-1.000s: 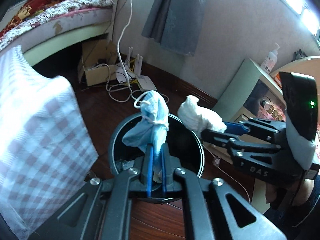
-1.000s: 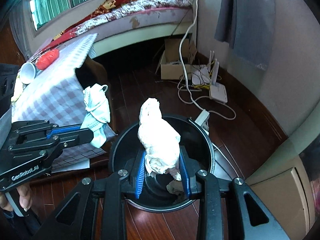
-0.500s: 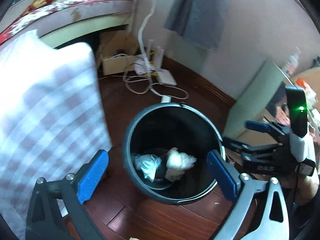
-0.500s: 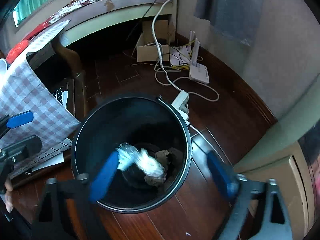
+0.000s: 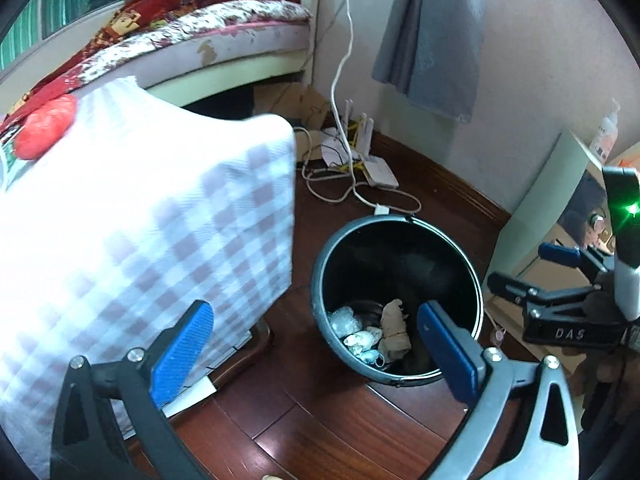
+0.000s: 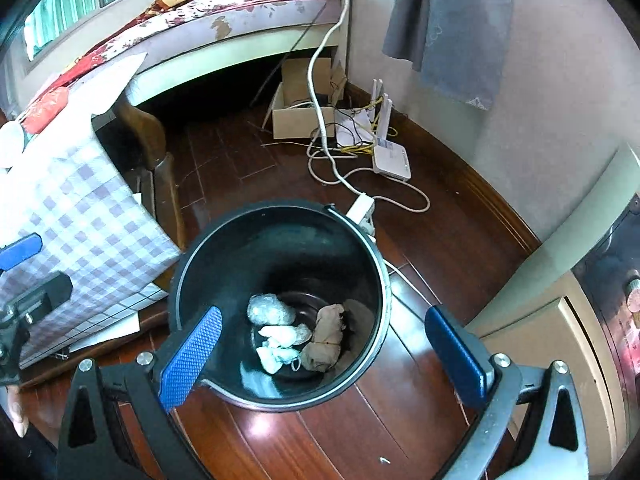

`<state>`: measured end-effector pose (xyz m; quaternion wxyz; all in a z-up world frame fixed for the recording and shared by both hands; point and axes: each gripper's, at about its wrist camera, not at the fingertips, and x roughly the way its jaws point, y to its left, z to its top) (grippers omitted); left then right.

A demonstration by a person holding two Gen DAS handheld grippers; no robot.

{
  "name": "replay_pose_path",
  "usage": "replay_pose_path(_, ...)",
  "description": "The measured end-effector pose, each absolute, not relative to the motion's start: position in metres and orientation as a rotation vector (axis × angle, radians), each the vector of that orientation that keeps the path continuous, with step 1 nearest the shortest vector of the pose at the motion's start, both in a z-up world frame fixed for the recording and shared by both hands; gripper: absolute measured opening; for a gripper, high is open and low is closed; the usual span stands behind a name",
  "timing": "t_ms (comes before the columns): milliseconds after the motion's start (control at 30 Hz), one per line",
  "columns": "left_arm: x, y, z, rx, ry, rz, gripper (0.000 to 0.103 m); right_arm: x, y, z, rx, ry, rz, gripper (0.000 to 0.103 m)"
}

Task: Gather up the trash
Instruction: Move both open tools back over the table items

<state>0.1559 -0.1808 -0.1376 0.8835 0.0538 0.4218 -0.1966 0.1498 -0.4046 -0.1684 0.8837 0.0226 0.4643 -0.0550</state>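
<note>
With both my grippers, left (image 5: 316,356) and right (image 6: 324,354), spread wide and empty, the bin (image 6: 376,264) sits dead centre under the right one, nearer than the left.

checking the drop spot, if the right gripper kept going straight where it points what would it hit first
Probably the inside of the black bin: the open right gripper aims at the crumpled trash on its bottom, with nothing between, though depth is unclear.

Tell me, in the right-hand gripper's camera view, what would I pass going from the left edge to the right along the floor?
Checked tablecloth → black trash bin → white router → pale cabinet.
</note>
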Motion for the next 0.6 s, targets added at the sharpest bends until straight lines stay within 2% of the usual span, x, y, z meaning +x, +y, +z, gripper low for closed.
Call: replay_pose_path(600,0.136,-0.112,-0.106,0.068,0.810,-0.281,0.102,0.129,-0.318,-0.111,-0.009,0.839,-0.006,0.102)
